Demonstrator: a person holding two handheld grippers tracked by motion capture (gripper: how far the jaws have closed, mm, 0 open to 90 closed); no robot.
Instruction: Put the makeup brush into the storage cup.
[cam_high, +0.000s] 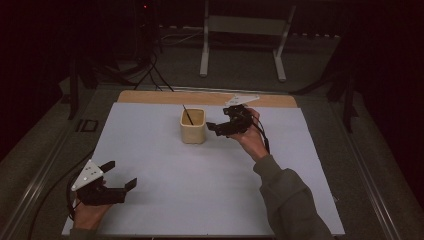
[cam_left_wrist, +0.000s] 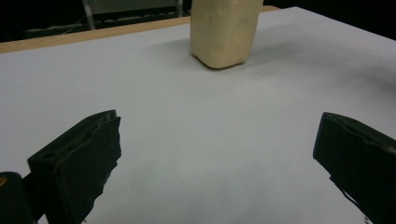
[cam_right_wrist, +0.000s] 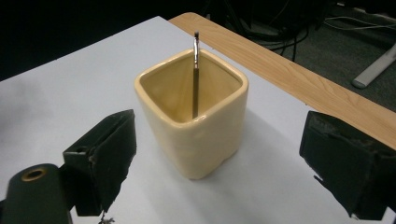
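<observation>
A cream square cup (cam_high: 192, 127) stands upright on the white sheet (cam_high: 200, 180), a little behind its middle. A thin dark stick (cam_high: 188, 115) leans inside it, with its tip above the rim. My right gripper (cam_high: 215, 129) is held just right of the cup, pointing at it, open and empty. In the right gripper view the cup (cam_right_wrist: 196, 135) and stick (cam_right_wrist: 195, 74) sit close ahead between the spread jaws of the gripper (cam_right_wrist: 224, 161). My left gripper (cam_high: 120, 175) rests open at the near left corner; in its view (cam_left_wrist: 219, 172) the cup (cam_left_wrist: 224, 32) stands far ahead.
A wooden table edge (cam_high: 200, 97) shows behind the sheet. On the floor beyond stand a white frame's legs (cam_high: 204, 55), black stands (cam_high: 74, 85) and cables (cam_high: 150, 75). A small dark object (cam_high: 88, 125) lies just off the sheet's left edge.
</observation>
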